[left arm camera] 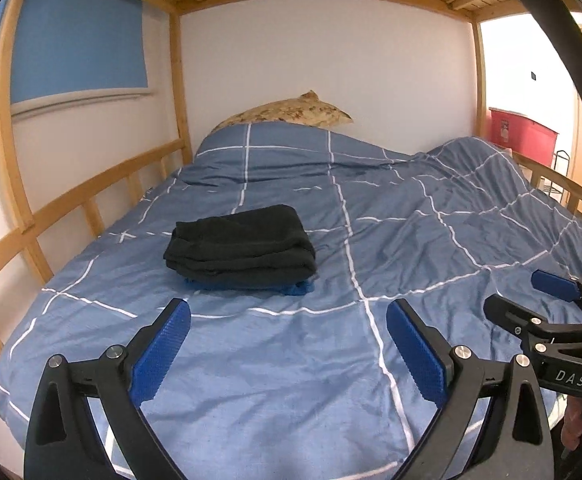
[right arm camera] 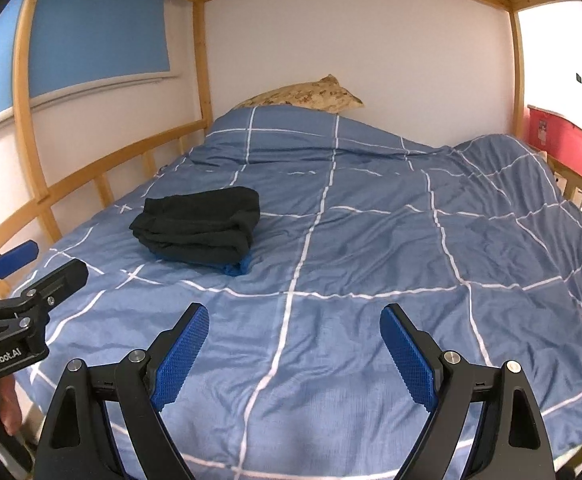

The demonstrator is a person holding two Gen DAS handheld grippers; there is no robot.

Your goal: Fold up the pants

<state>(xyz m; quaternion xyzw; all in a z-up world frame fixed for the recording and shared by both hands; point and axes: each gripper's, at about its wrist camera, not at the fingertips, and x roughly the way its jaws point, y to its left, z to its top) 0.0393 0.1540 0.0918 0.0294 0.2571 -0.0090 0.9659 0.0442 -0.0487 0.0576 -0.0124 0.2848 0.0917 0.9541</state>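
Observation:
Folded black pants (left arm camera: 241, 246) (right arm camera: 201, 224) lie in a neat stack on the blue checked duvet (left arm camera: 371, 240) (right arm camera: 371, 220), on top of a folded blue garment (left arm camera: 297, 289) (right arm camera: 237, 266) that peeks out beneath. My left gripper (left arm camera: 287, 316) hovers open over the bedding, well short of the stack, with nothing between its blue pads. Over the duvet to the right of the stack, my right gripper (right arm camera: 294, 322) is open too and holds nothing. Each gripper shows in the other's view: the right one (left arm camera: 531, 300) at the right edge, the left one (right arm camera: 47, 264) at the left edge.
A wooden bunk frame surrounds the bed, with a side rail (left arm camera: 91, 192) on the left and slats overhead. A patterned pillow (left arm camera: 291, 114) (right arm camera: 307, 96) lies at the head against the white wall. A red bin (left arm camera: 523, 130) (right arm camera: 563, 140) stands beyond the right rail.

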